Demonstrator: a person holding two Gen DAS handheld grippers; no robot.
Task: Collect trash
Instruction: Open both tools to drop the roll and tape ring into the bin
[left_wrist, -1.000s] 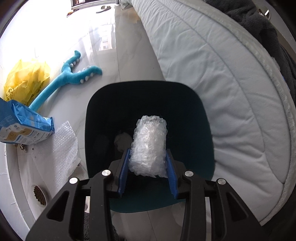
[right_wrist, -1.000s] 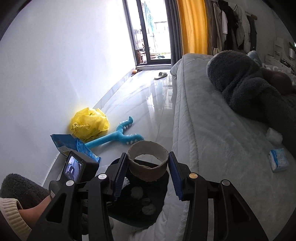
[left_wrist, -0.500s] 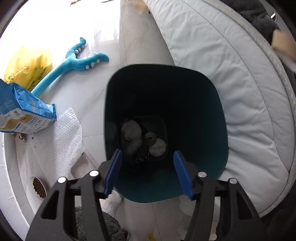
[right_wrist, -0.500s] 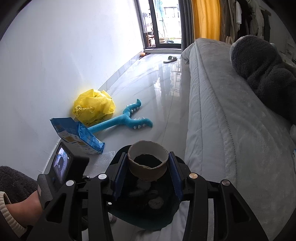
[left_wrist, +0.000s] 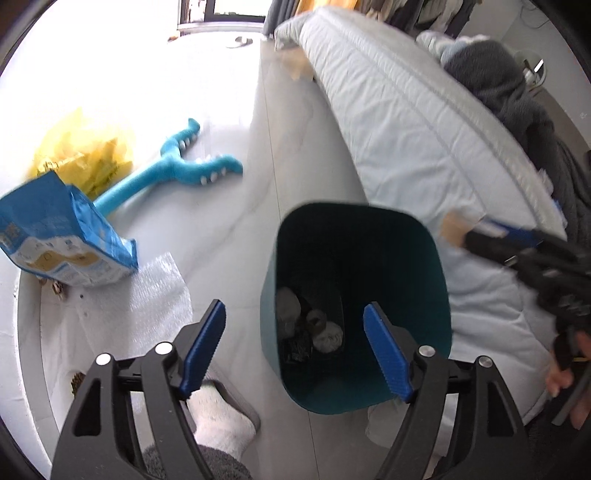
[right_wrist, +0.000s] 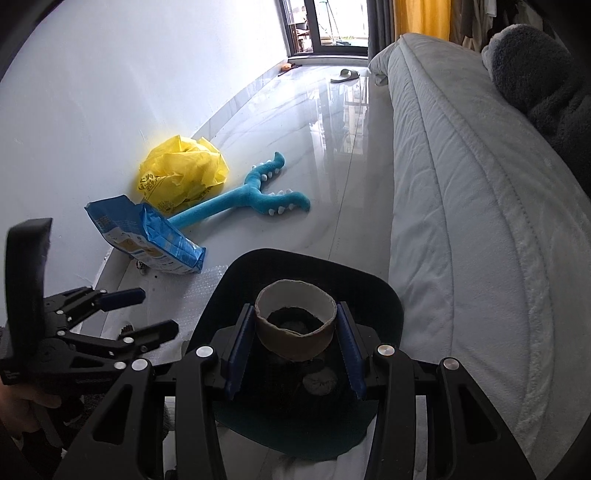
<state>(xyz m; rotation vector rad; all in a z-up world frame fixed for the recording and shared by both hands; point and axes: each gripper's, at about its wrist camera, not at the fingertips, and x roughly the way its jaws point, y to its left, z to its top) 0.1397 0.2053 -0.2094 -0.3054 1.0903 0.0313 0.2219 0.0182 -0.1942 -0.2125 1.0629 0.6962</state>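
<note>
A dark teal trash bin (left_wrist: 436, 280) stands on the floor beside the bed, with several crumpled scraps (left_wrist: 317, 325) at its bottom. My left gripper (left_wrist: 295, 350) is open and empty, above and left of the bin's mouth. My right gripper (right_wrist: 295, 339) is shut on a brown cardboard tape ring (right_wrist: 295, 334) and holds it right over the bin (right_wrist: 380, 295). In the left wrist view the right gripper (left_wrist: 517, 247) comes in from the right with the cardboard ring (left_wrist: 452, 227) at its tip. The left gripper (right_wrist: 125, 314) shows open in the right wrist view.
A sheet of bubble wrap (left_wrist: 155, 295) lies on the floor left of the bin. A blue food bag (right_wrist: 147, 240), a yellow plastic bag (right_wrist: 181, 173) and a blue plush toy (right_wrist: 251, 195) lie by the wall. The bed (right_wrist: 480, 206) runs along the right.
My left gripper opened and dropped the bubble wrap roll into the bin, then drew back to the left. My right gripper moved the cardboard ring over the bin's mouth.
</note>
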